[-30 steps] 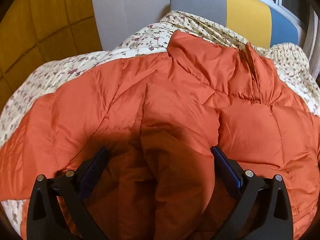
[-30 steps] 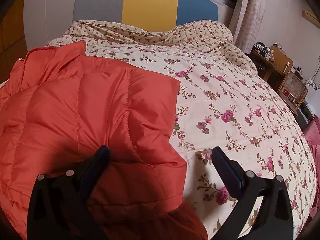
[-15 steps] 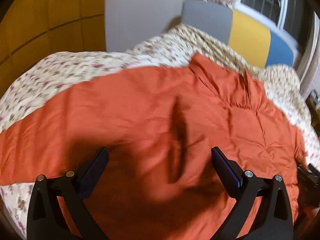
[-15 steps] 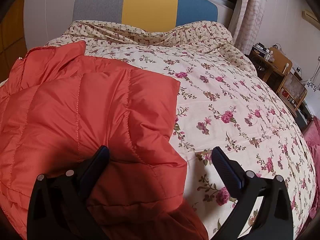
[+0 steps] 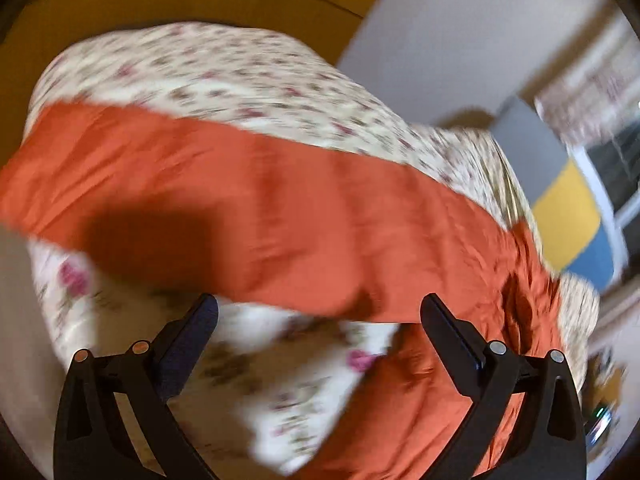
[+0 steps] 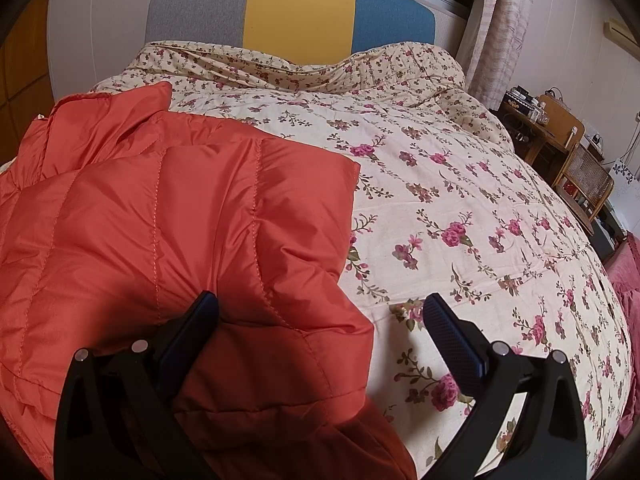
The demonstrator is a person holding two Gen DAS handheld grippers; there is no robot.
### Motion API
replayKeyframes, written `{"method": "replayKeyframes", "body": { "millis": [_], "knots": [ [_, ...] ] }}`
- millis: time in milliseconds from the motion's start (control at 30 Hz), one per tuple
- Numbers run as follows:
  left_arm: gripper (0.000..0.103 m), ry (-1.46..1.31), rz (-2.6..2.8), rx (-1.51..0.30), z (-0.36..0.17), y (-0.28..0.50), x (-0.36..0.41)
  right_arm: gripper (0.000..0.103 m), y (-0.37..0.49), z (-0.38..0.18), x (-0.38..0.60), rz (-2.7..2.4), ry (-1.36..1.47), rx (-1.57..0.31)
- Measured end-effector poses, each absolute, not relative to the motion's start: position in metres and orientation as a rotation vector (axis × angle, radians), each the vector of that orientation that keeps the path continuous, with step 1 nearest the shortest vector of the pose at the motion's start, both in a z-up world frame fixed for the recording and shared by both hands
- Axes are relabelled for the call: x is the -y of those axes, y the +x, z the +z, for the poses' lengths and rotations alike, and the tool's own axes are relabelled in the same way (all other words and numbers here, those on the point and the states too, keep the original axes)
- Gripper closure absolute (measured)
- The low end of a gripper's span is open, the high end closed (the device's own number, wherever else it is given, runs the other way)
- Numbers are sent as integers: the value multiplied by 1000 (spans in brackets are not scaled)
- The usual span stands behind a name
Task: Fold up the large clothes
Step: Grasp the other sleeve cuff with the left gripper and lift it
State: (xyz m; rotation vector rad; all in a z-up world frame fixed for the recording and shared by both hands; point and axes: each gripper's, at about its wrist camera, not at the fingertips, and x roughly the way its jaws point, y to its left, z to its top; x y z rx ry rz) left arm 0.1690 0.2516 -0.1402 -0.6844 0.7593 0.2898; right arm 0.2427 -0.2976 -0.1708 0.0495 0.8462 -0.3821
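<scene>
An orange quilted puffer jacket (image 6: 168, 232) lies on the left part of a bed with a floral cover (image 6: 460, 208). Its right sleeve is folded over the body. My right gripper (image 6: 320, 316) hangs open just above the jacket's lower right edge, fingers astride the fabric and the cover, gripping nothing. The left wrist view is blurred by motion. There the jacket's left sleeve (image 5: 208, 200) stretches out as a long orange band across the cover. My left gripper (image 5: 320, 316) is open over the floral cover (image 5: 288, 376) just below that sleeve, with nothing between its fingers.
A headboard (image 6: 296, 16) in grey, yellow and blue closes the far end of the bed. Yellow wall panels (image 5: 180, 4) run along the left side. A wooden chair and cluttered desk (image 6: 560, 140) stand at the right, beside a curtain (image 6: 496, 20).
The left gripper has swung fast to the left, from over the jacket's folded middle to the outstretched left sleeve. The right gripper and the jacket beneath it have stayed still.
</scene>
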Motion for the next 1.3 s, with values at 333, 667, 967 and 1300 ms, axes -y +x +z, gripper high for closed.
{"method": "replayKeyframes", "body": {
  "millis": [333,667,967,1300],
  "knots": [
    [21,-956,314,-611,-154,127,-302,2,242,-171,298,-381,51,-846],
    [37,-1184,370,-446,-168,116,-334,2,242,-170,298,-380,55,-846],
    [75,-1227,548,-425,-169,128,-359,2,242,-170,298,-379,56,-846],
    [81,-828,537,-359,-96,150,-300,2,242,-170,298,-379,57,-846]
  ]
}}
